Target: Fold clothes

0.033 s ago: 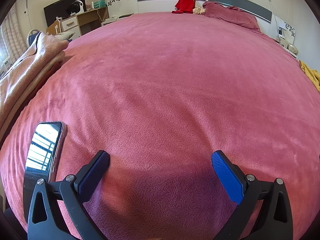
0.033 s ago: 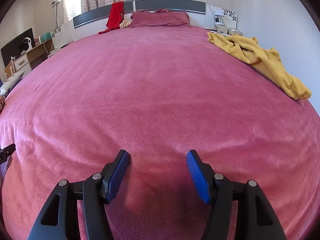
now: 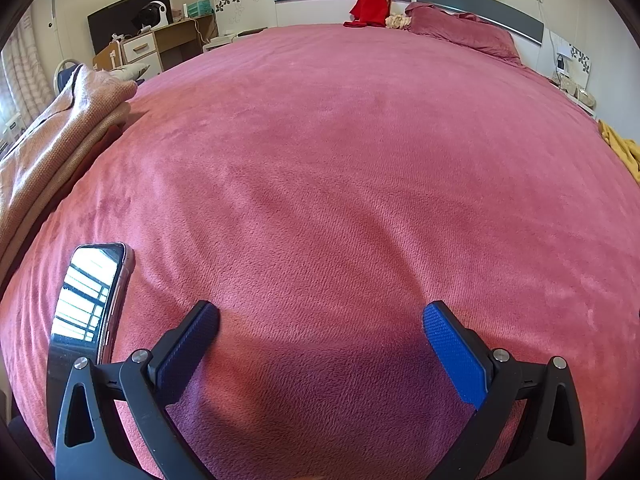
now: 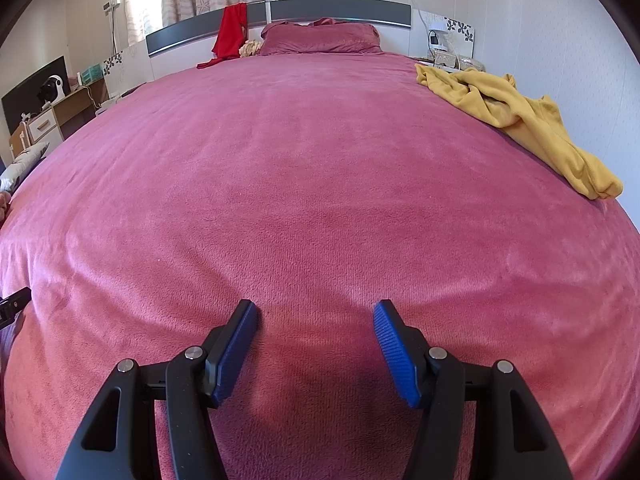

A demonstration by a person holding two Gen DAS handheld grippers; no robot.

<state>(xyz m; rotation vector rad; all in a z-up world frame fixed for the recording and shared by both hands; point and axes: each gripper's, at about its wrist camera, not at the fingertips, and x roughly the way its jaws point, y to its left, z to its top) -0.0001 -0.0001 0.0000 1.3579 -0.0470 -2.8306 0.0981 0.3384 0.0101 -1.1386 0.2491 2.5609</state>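
Two grippers hang over the wide pink bed [image 4: 320, 184], and between them and the clothes is only bare cover, so room to move is plenty. My yellow garment [image 4: 520, 120] lies crumpled far ahead and to the right, at the bed's right edge, its length running along that edge; my right gripper [image 4: 316, 312] is the nearer one, I judge. Its jaws stand apart on nothing. My left gripper [image 3: 320, 312] is spread wide, also empty, a phone [image 3: 88, 304] just beside its left finger.

Phone [image 3: 86, 300] beside left gripper [image 3: 320, 316]; jaws wide.
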